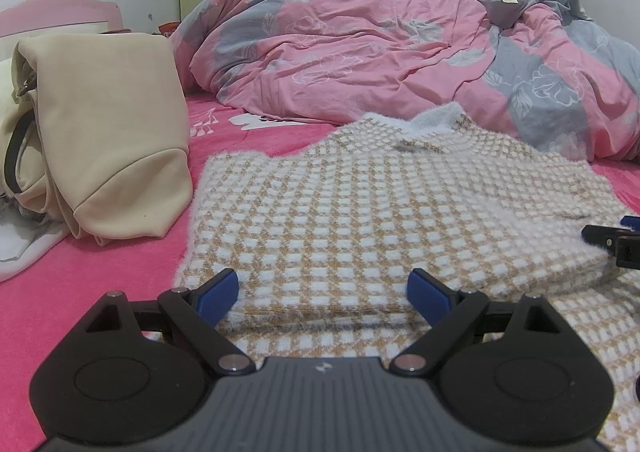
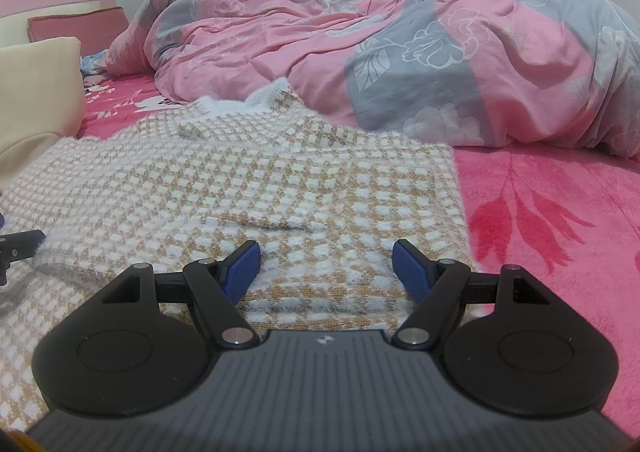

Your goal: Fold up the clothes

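Pink plush bedspread (image 2: 560,220) with a red leaf print covers the bed; work happens on it. Checked tan-and-white fuzzy sweater (image 1: 380,212) lies flat at centre of the bed, partly folded: an upper layer sits on a lower layer that runs toward 6 o'clock under both tools, white collar at 12 o'clock.

Left gripper (image 1: 323,294) low over the sweater's near folded edge, blue pads (image 1: 220,294) spread wide, nothing between them; whether the tips touch the knit cannot be told. Right gripper (image 2: 326,272) over the sweater's right part, pads (image 2: 412,272) likewise spread wide and empty, fabric showing in the gap. In the left wrist view the right gripper's black tip shows at 3 o'clock beside the fold edge.

Cream folded garment (image 1: 112,140) with a zip stands at 9 o'clock, just beside the sweater. Pink-and-grey floral duvet (image 2: 360,44) heaped from 12 to 2 o'clock, near the collar. Pink headboard (image 1: 60,12) at 10 o'clock against a white wall.
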Available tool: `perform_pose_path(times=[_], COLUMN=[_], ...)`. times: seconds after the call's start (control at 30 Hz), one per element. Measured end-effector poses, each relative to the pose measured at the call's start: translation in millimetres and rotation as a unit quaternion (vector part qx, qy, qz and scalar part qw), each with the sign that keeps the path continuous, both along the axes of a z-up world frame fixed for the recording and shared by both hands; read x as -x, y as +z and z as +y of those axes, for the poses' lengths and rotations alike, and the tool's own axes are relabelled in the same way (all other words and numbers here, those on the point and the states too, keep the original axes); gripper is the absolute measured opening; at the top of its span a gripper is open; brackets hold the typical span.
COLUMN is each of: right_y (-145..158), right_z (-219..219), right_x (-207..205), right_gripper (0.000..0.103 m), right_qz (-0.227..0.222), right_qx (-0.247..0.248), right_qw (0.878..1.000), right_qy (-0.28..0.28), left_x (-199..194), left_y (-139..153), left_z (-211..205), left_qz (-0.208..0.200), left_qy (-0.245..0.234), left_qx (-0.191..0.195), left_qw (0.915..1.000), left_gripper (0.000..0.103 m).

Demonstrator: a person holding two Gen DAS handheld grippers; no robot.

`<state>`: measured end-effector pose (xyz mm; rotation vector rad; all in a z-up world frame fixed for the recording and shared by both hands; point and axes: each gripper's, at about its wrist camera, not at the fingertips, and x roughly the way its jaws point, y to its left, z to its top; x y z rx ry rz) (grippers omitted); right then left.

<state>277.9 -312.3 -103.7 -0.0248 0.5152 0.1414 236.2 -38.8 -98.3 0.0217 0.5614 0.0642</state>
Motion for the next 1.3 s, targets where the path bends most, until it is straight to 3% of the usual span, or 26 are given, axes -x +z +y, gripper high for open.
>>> perform_pose_path(times=[0.57,0.63,0.73,0.83,0.9,1.07,1.23,1.3], right_y=[2,3,11,28,39,67,94,92], right_z=[-1,-1,-5,-12,-16,-27,-28,-20], right_x=[-1,-1,-4,-9,-13,-25,-98,-134], right_gripper=[0.075,0.076,0.089,0.093,0.093,0.093,0.092,0.09], right_qz=[0.006,0.01,0.011,0.006,0.002,-0.006,-0.002,0.006], right_qx=[-0.005,-0.008,-0.016,-0.02,-0.023,-0.035,-0.099,-0.114], right_qw=[1.0,1.0,1.0,0.999,0.998,0.993,0.988,0.986], right_qy=[0.001,0.004,0.021,0.048,0.066,0.11,0.119,0.118], left_x=[3,8,19,15,-3,-99,-204,-236], left_y=[3,10,24,47,62,85,64,50], left_z=[4,10,19,24,26,38,40,38], left_qz=[-0.005,-0.021,-0.06,-0.088,-0.091,-0.035,0.022,0.057], left_qy=[-0.001,-0.008,-0.036,-0.089,-0.091,-0.073,-0.059,-0.064], left_qx=[0.014,0.034,0.06,0.043,0.043,0.115,0.169,0.204], left_qw=[0.9999,0.9991,0.9957,0.9912,0.9907,0.99,0.9836,0.9753], left_gripper=[0.093,0.093,0.093,0.094,0.094,0.093,0.085,0.085])
